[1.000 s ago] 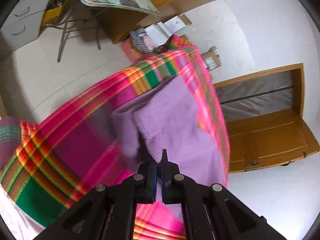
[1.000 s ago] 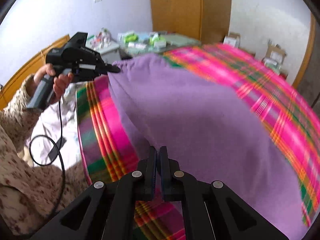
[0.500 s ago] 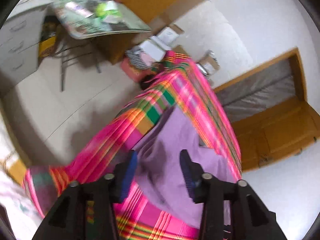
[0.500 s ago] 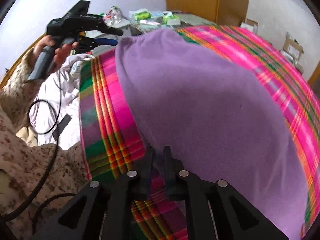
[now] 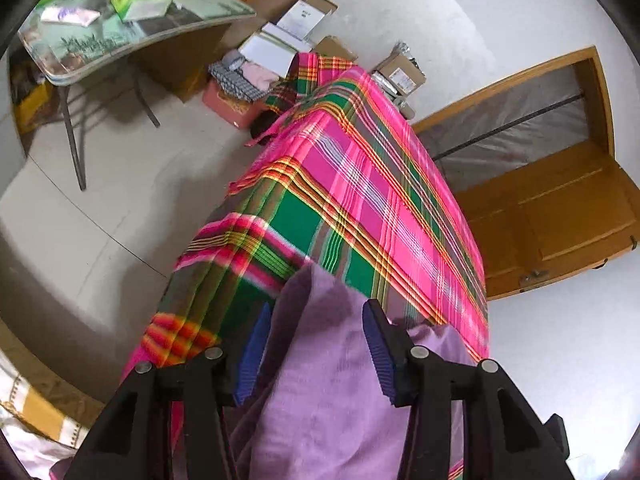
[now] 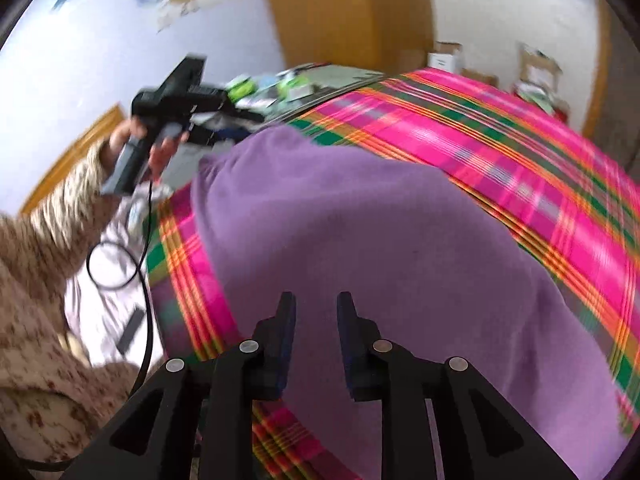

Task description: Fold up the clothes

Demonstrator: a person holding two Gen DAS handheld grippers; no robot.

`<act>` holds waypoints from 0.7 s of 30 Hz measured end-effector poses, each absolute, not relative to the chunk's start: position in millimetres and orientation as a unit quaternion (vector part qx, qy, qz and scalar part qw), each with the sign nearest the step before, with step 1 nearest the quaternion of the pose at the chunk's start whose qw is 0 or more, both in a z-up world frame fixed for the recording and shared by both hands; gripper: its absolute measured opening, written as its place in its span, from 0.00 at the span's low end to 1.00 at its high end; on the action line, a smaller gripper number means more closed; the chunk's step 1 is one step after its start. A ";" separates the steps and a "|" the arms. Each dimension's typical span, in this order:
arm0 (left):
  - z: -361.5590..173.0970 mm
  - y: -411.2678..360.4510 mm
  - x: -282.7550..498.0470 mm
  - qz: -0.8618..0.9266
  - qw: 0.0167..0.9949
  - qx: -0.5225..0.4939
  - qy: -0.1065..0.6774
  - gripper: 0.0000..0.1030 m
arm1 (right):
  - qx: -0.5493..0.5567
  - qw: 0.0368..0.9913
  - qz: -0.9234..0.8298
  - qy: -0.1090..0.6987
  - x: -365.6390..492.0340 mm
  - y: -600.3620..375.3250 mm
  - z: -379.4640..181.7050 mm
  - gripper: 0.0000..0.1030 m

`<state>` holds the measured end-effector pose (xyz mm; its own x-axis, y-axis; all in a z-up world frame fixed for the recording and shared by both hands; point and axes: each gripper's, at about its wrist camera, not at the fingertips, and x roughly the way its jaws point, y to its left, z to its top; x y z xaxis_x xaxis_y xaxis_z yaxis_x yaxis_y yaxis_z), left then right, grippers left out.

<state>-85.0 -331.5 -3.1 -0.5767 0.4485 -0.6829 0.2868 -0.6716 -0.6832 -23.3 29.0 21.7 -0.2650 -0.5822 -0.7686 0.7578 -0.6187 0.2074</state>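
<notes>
Purple cloth: the soft purple fleece cloth (image 6: 400,248) lies spread on the bright pink, green and orange checked blanket (image 6: 520,152). It covers the near part of the blanket.
Where it ends: one rounded end of the cloth sits near the blanket's left side. A strip of blanket shows beside it.
Left tool: the black left tool (image 5: 316,340) has its two blue-padded fingers (image 5: 378,344) wide apart. A fold of the purple cloth (image 5: 336,380) sits in the gap between them. The fingers are not squeezing it.
Right tool: the black right tool (image 6: 316,312) has its fingers apart too, with a smaller gap. It is over the near edge of the purple cloth. I cannot tell if it touches the cloth.
Person: a hand (image 6: 160,148) in a spotty brown sleeve holds the left tool by its grip, up past the far end of the cloth. A black cable (image 6: 148,240) hangs down from it.
Boxes: a pink box (image 5: 232,100) on the floor holds checked and pink cloth things. Open cardboard boxes (image 5: 304,16) stand by the wall. I cannot tell what is in them.
Small table: a grey surface on thin legs (image 5: 132,40) holds green and white packs.
Edges and room: the blanket hangs over its left edge to the pale floor (image 5: 100,220). The floor there is bare between the blanket and the small table. A brown wooden door (image 5: 560,216) is on the other side.
</notes>
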 end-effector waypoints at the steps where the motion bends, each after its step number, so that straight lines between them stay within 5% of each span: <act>1: -6.3 -330.8 -88.3 0.787 0.052 -0.462 -0.405 0.47 | 0.436 0.419 -0.792 0.088 -28.4 32.6 21.8 0.21; 6: -13.4 -328.7 -99.5 0.775 0.049 -0.474 -0.414 0.40 | 0.440 0.406 -0.799 0.053 -43.9 36.0 21.4 0.22; 9: -14.2 -334.1 -95.3 0.776 0.031 -0.467 -0.423 0.07 | 0.441 0.402 -0.801 0.041 -50.7 33.4 19.2 0.22; 21: 10.4 -356.2 -62.9 0.824 -0.021 -0.384 -0.415 0.02 | 0.440 0.378 -0.814 0.003 -69.4 35.9 10.3 0.22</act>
